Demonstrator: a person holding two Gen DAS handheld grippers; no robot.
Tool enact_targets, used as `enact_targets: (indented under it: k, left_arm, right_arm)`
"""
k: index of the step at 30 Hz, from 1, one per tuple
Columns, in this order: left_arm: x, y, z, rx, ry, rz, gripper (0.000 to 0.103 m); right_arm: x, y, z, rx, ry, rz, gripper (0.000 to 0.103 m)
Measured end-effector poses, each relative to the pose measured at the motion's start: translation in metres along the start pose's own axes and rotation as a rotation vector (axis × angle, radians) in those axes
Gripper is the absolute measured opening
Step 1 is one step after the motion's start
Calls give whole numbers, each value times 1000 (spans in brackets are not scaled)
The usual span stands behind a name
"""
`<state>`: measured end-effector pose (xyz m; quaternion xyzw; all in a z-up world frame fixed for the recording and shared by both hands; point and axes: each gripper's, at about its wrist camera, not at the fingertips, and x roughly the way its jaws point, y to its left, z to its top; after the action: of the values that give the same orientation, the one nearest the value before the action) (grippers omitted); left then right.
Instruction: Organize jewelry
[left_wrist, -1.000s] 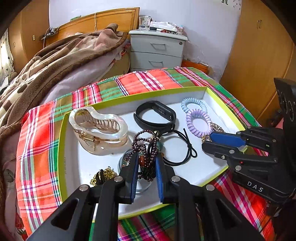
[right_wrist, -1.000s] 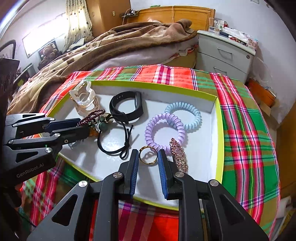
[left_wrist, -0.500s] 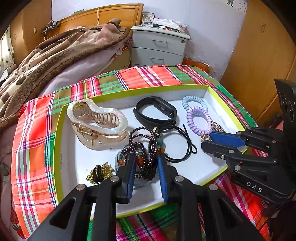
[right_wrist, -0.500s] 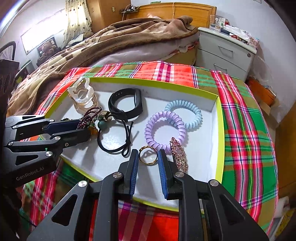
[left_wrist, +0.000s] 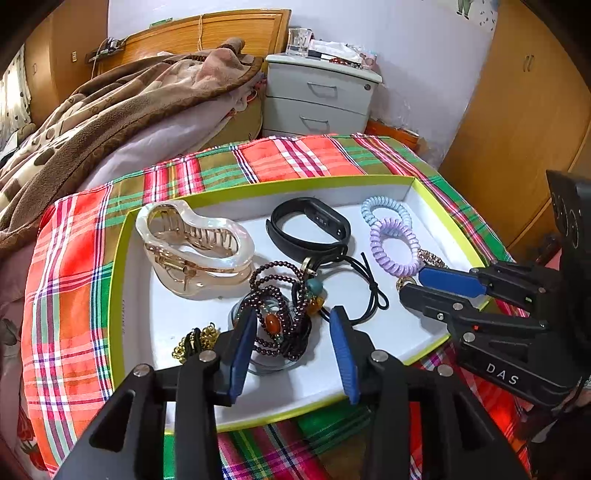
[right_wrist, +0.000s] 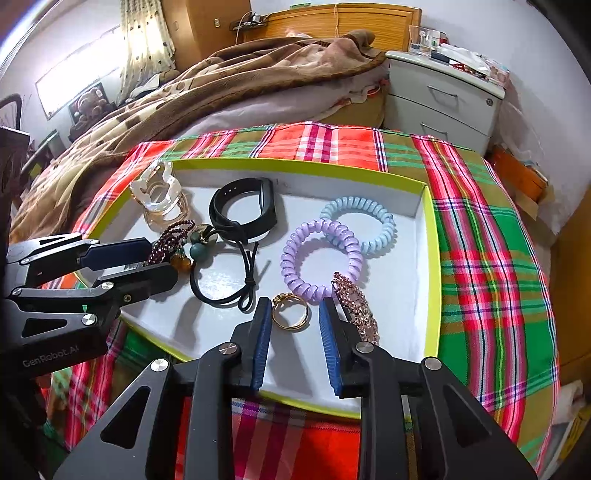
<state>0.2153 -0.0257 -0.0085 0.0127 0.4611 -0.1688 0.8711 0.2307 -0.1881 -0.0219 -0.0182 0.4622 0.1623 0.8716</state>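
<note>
A white tray with a lime rim (left_wrist: 258, 190) (right_wrist: 430, 229) lies on a plaid cloth. My left gripper (left_wrist: 293, 326) is open around a dark red bead bracelet (left_wrist: 284, 325) that rests on a glass dish in the tray. My right gripper (right_wrist: 294, 321) is open, its fingers on either side of a gold ring (right_wrist: 290, 314) on the tray floor. The tray also holds a pearly claw clip (left_wrist: 195, 245), a black band (left_wrist: 310, 227), a black cord (right_wrist: 225, 280), lilac (right_wrist: 321, 264) and blue (right_wrist: 360, 227) coil ties, and a rhinestone clip (right_wrist: 356, 310).
A gold chain piece (left_wrist: 195, 341) lies in the tray's near left corner. The plaid cloth (right_wrist: 491, 258) covers a small table. A bed with a brown blanket (left_wrist: 92, 110) is behind, with a grey nightstand (left_wrist: 319, 98) and wooden wardrobe doors (left_wrist: 517, 110) at the right.
Both grippers opened wider. The left one let go of the bead bracelet, which now rests on the glass dish between its fingers. The gold ring has not moved.
</note>
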Motion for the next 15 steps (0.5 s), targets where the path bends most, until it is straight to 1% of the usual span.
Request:
enact_targets:
  k: [2,6,8,15]
  left_arm:
    - [-2,0,0,-3,-3,0,44]
    - [-9,-2,-2,-19,-18,27,47]
    - [-15,-3,-3,-29,-29,15,47]
    - [-43,-8,-12,-82,-87,66,48]
  right_arm:
    - [-2,-1,-1,11,-7,7,28]
    - [-12,-1,-2,31,-37,14,28]
    - [-17,-1,-2,41,-50,19,28]
    - [-48,2,-14,79,-134,-11,28]
